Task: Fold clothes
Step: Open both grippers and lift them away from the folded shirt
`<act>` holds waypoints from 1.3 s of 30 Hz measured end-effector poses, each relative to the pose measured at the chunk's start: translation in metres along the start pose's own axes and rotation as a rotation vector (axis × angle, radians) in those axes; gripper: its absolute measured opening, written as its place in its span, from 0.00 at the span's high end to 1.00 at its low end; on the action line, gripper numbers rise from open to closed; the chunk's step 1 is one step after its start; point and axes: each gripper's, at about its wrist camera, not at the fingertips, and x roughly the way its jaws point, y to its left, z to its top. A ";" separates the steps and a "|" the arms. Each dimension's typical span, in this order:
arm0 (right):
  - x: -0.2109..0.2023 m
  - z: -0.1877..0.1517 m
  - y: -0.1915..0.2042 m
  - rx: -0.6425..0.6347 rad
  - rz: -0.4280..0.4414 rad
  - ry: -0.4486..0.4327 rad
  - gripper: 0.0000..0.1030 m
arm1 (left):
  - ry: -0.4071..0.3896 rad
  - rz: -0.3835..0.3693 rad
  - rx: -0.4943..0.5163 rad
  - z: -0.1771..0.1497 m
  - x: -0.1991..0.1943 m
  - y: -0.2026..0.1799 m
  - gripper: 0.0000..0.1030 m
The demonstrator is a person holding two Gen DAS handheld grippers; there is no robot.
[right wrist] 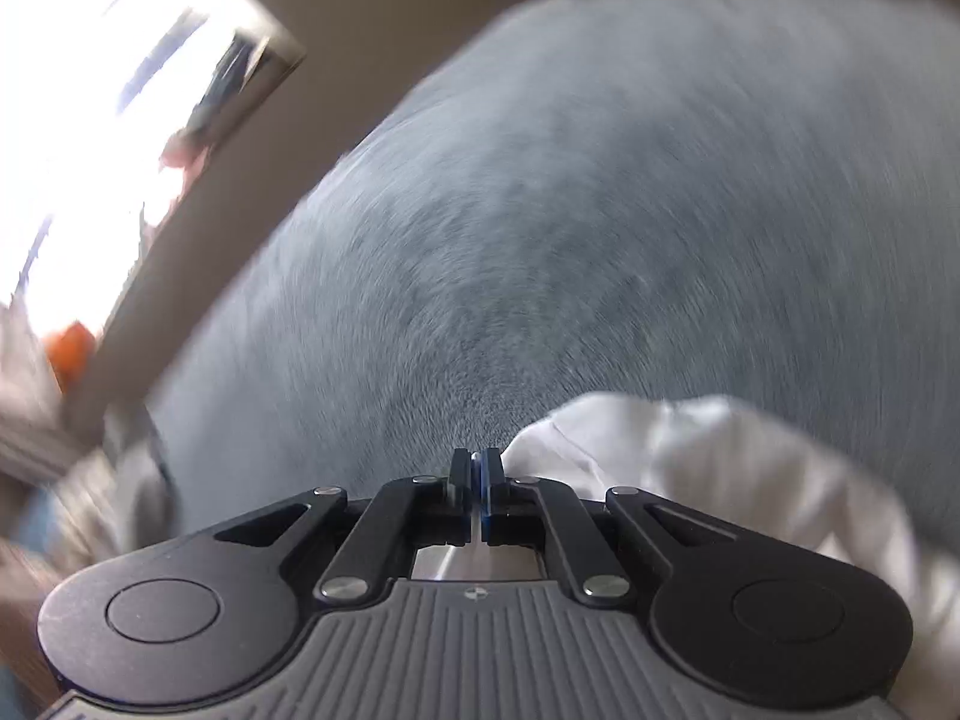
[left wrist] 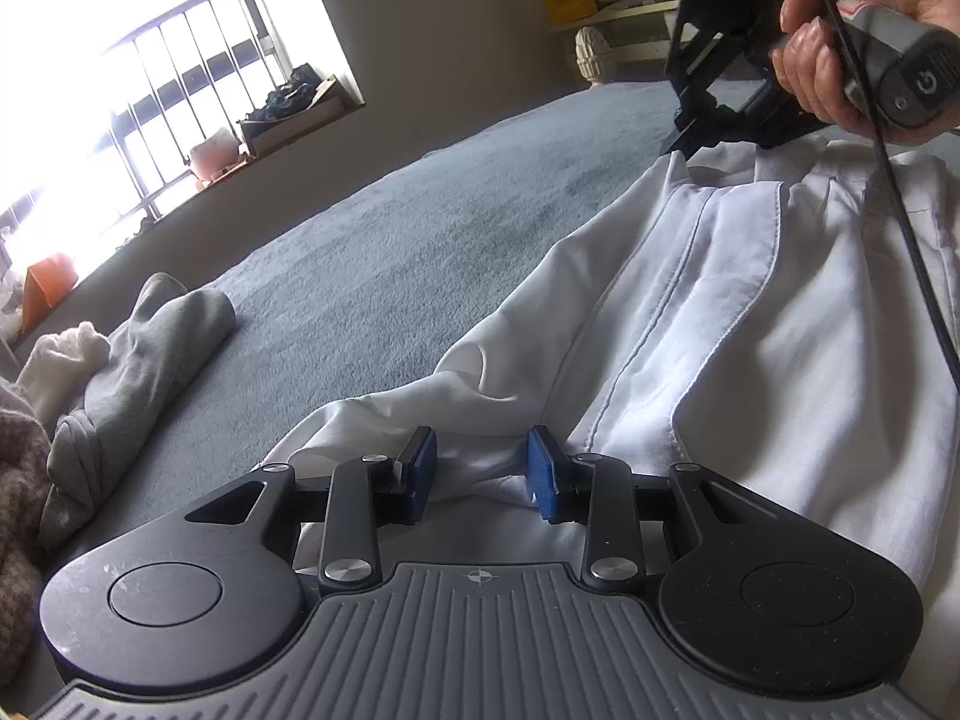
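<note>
A white garment (left wrist: 750, 312) lies spread over a blue-grey plush cover (left wrist: 420, 228). In the left wrist view my left gripper (left wrist: 480, 468) sits at the garment's near end. Its blue pads stand partly apart with a gathered bunch of the white cloth pinched between them. At the top right a hand (left wrist: 840, 60) holds my right gripper (left wrist: 684, 141). Its tips meet the far corner of the garment, which rises to a peak there. In the blurred right wrist view the right gripper (right wrist: 477, 468) has its jaws together, with the white cloth (right wrist: 690, 456) right beside and under them.
A rolled grey garment (left wrist: 150, 348) and a cream cloth (left wrist: 60, 360) lie at the left on the cover. A barred window (left wrist: 120, 60) with a cluttered sill runs along the far wall. A black cable (left wrist: 900, 210) hangs across the garment from the right gripper.
</note>
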 end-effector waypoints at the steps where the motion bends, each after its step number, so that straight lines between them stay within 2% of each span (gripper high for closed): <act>1: -0.003 0.001 -0.009 0.073 0.011 -0.020 0.98 | 0.000 0.000 0.000 0.000 0.000 0.000 0.68; 3: -0.008 0.002 -0.023 0.187 0.032 -0.053 0.98 | -0.001 -0.001 0.000 0.000 0.000 0.000 0.68; 7: -0.018 -0.001 -0.024 0.224 0.085 -0.059 0.98 | -0.002 0.004 0.007 0.000 0.000 -0.002 0.68; 12: -0.022 -0.022 -0.009 0.207 0.180 0.077 0.96 | -0.020 -0.003 -0.003 0.003 -0.005 0.004 0.68; 14: -0.021 -0.033 -0.001 0.189 0.199 0.148 0.96 | -0.052 -0.039 -0.038 0.003 -0.015 0.011 0.65; 17: -0.024 -0.050 0.010 0.127 0.224 0.215 0.96 | -0.105 -0.046 -0.078 0.004 -0.032 0.016 0.57; 19: -0.025 -0.060 0.015 0.090 0.224 0.242 0.95 | -0.113 -0.064 -0.092 0.005 -0.040 0.017 0.52; 22: -0.018 -0.072 0.019 0.065 0.183 0.305 0.94 | -0.083 -0.076 -0.084 0.007 -0.046 0.016 0.52; 25: -0.007 -0.079 0.017 0.075 0.132 0.360 0.93 | -0.052 -0.106 -0.111 0.005 -0.063 0.024 0.52; 26: -0.010 -0.080 0.016 0.094 0.139 0.361 0.93 | -0.052 -0.121 -0.126 0.004 -0.071 0.028 0.52; 30: -0.038 -0.079 0.024 0.078 0.206 0.379 0.92 | -0.062 -0.146 -0.182 -0.002 -0.110 0.052 0.52; 37: -0.120 -0.096 0.043 -0.074 0.223 0.541 0.85 | -0.077 -0.140 -0.299 0.002 -0.175 0.096 0.51; 39: -0.144 -0.106 0.041 -0.103 0.247 0.587 0.80 | -0.056 -0.175 -0.357 -0.001 -0.191 0.105 0.49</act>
